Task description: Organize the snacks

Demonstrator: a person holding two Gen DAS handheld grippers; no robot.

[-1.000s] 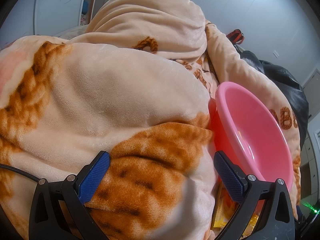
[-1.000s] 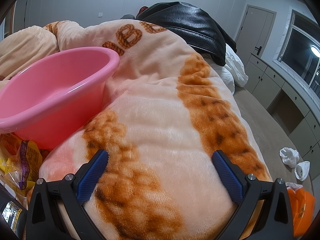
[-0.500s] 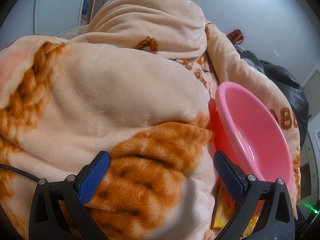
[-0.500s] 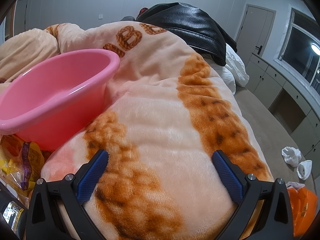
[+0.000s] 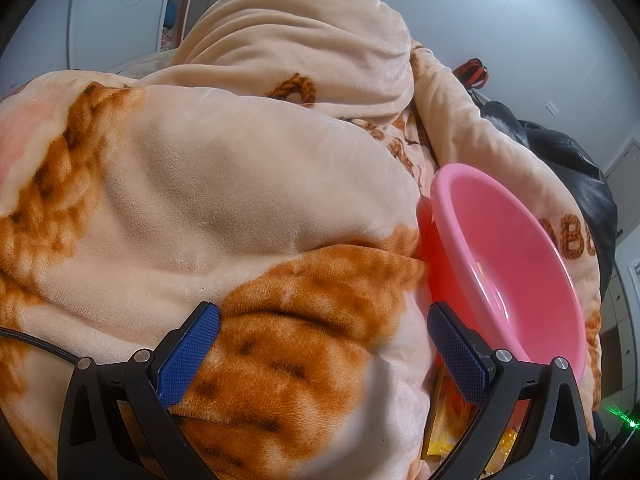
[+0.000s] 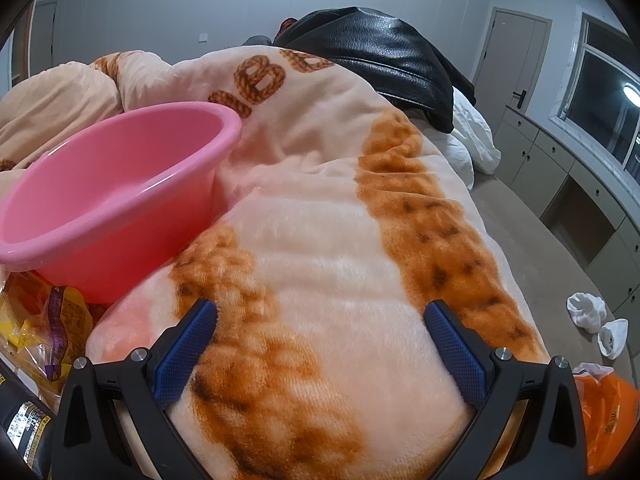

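Bed under a bunched fleece blanket, cream with orange-brown rope print, is filling the span between both sets of jaws in both wrist views. Pink basin is sitting tilted on the blanket, beyond and left of the right jaws, beyond and right of the left jaws. Yellow snack packets are lying just below the basin, left of the right jaws. Black leather jacket is draping over the blanket's far end, well beyond the right jaws. White bedding is showing beside the jacket. Orange bag is lying right of the right jaws; support unclear.
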